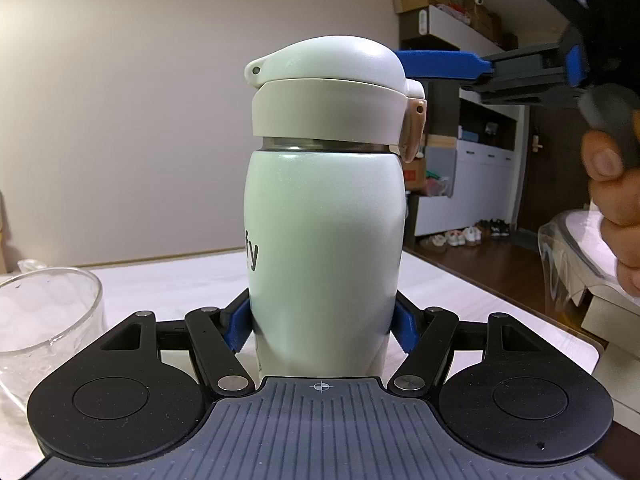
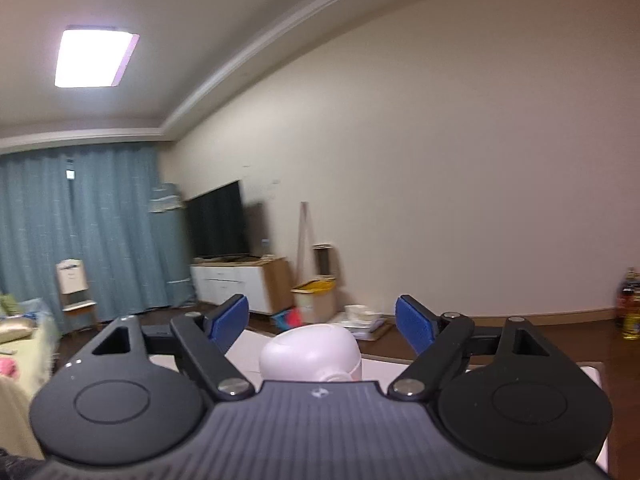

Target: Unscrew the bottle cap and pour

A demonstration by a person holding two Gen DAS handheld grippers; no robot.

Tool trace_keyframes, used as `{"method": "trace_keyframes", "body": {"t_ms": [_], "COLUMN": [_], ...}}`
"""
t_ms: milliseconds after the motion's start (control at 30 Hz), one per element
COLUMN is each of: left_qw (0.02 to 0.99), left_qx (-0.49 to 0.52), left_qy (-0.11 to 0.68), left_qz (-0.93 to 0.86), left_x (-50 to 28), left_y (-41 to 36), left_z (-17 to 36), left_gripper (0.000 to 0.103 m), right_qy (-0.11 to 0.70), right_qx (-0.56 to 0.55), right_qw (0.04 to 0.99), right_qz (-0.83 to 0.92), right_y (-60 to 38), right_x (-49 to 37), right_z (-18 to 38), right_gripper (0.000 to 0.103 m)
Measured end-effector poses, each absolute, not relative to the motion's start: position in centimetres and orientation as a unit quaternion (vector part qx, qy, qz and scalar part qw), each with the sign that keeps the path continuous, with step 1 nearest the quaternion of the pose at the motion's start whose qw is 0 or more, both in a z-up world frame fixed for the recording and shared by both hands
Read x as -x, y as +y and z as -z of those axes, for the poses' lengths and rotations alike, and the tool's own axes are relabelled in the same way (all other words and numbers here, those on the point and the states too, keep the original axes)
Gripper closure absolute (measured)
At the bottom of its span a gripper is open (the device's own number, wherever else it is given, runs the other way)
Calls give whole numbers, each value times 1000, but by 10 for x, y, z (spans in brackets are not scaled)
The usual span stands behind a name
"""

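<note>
A pale green thermos bottle with a white flip-top cap stands upright on the white table. My left gripper is shut on the bottle's lower body, blue pads on both sides. My right gripper is open and empty; in the right wrist view the cap's dome sits low between its spread fingers, not touched. In the left wrist view one blue right finger reaches in level with the cap's right side. A clear glass cup stands at the left.
The table's right edge drops to a wooden floor. A clear plastic-wrapped object sits at the right. The person's hand holds the right gripper. A TV and cabinet stand far behind.
</note>
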State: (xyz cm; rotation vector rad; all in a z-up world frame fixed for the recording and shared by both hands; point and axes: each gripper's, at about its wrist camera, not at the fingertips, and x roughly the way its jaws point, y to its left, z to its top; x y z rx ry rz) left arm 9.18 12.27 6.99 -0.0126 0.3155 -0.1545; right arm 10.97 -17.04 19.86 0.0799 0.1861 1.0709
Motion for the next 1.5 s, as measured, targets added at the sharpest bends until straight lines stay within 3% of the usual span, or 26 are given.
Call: {"method": "trace_keyframes", "body": {"t_ms": [467, 833, 1200, 1500], "left_qw": [985, 985, 985, 985], "left_qx": [6, 7, 6, 7], "left_qy": [157, 157, 157, 157], "left_qz": [75, 74, 75, 76], "left_x": [-87, -65, -40, -20], "left_y": [111, 119, 131, 140], "left_z": [-73, -83, -90, -96], "left_gripper": [30, 30, 30, 30], "right_qy": [63, 70, 70, 67], "right_qx": [62, 64, 75, 90], "right_qw": [897, 907, 908, 898], "right_qz": [-434, -410, -405, -425], "right_y": [-130, -125, -116, -117], "right_x": [-81, -69, -67, -69], "right_z": [-172, -161, -157, -159], "right_gripper": [19, 21, 36, 36]}}
